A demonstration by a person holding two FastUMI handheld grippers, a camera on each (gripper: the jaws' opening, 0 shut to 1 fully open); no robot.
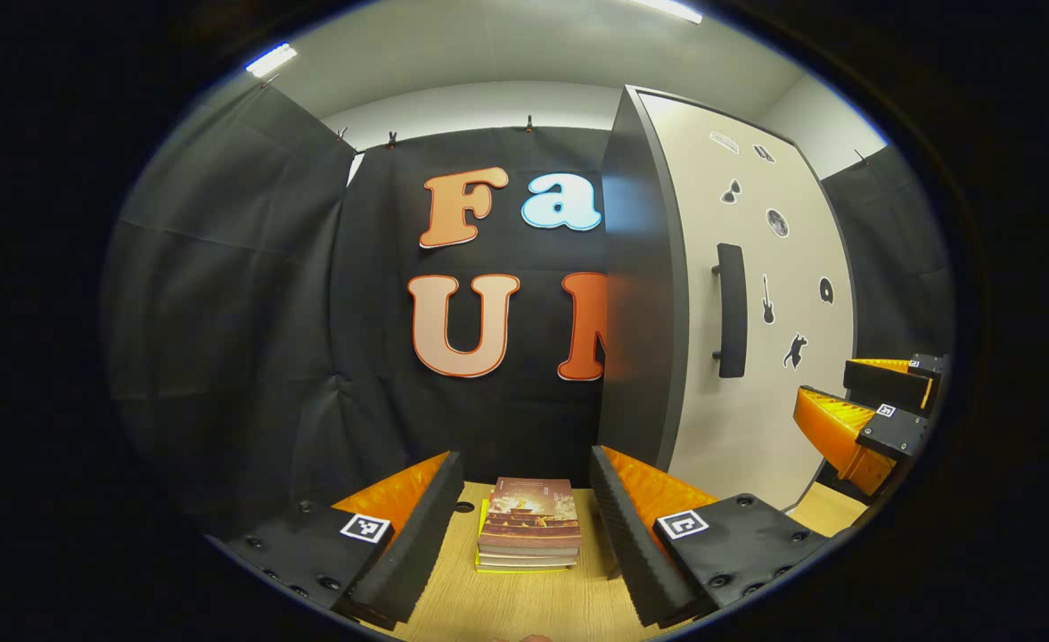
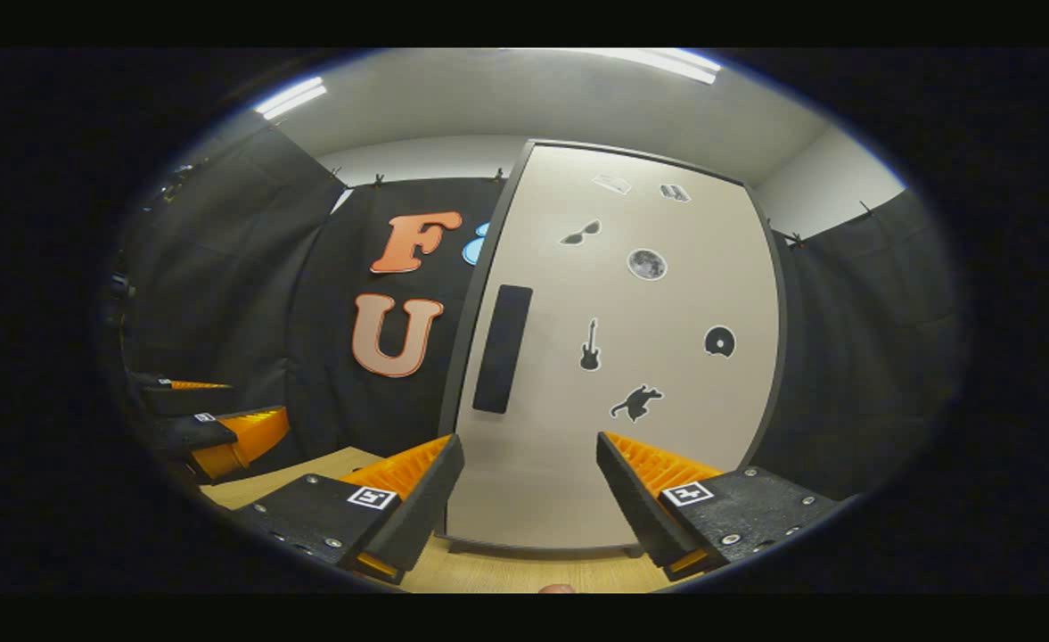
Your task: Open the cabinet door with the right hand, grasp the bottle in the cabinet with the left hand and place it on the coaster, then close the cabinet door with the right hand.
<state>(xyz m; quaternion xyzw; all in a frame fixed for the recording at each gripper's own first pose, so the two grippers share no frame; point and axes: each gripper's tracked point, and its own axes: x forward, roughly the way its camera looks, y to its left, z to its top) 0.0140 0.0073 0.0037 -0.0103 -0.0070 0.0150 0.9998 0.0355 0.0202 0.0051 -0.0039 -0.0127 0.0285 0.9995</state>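
In the left gripper view, the left gripper [image 1: 524, 526] shows at the bottom of the frame with its two fingers spread wide and nothing between them but bare tabletop; they touch nothing. Past the gap, at lower centre, a small stack of paperback books with a reddish-brown cover [image 1: 528, 526] lies flat on the light wooden table [image 1: 524, 606], apart from both fingers. Right of centre stands the tall cabinet with dark grey sides and a pale beige door [image 1: 756, 419]; the door is closed, its dark vertical bar handle [image 1: 731, 310] sitting near the door's left edge among small black stickers. At the right edge of that frame the right gripper [image 1: 880, 406] hangs in front of the door, well right of the handle, its fingers parted and gripping nothing. In the right gripper view its wide-open fingers frame the lower part of the door, short of it, with the handle up and left of the gap. The bottle cannot be seen behind the closed door.
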